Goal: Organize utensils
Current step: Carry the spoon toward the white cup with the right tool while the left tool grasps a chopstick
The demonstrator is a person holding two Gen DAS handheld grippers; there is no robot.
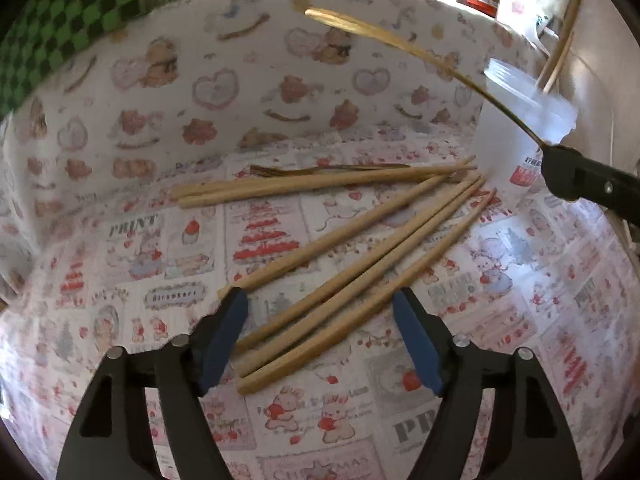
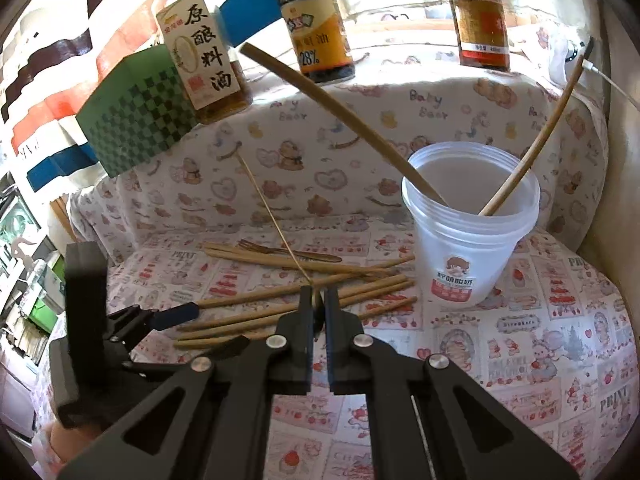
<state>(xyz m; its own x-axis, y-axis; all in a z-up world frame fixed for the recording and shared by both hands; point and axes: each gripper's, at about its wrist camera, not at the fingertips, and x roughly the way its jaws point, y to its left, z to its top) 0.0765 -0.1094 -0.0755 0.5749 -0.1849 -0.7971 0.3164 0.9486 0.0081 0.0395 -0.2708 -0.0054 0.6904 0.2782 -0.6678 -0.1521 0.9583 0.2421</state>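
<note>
Several wooden chopsticks (image 1: pixel 352 276) lie fanned on the patterned tablecloth, with a small gold fork (image 1: pixel 324 169) behind them. My left gripper (image 1: pixel 320 338) is open, its blue pads either side of the near ends of three chopsticks. My right gripper (image 2: pixel 318 300) is shut on a thin gold utensil (image 2: pixel 268 200), seen edge-on, held up in the air; it also shows in the left wrist view (image 1: pixel 400 38). A clear plastic cup (image 2: pixel 468 248) stands at the right and holds two wooden utensils (image 2: pixel 344 112).
Sauce bottles (image 2: pixel 316 28) and a green checkered box (image 2: pixel 136 120) stand on the ledge behind. The cloth-covered back wall (image 1: pixel 200 92) rises just past the chopsticks. The left gripper (image 2: pixel 176 316) shows in the right wrist view.
</note>
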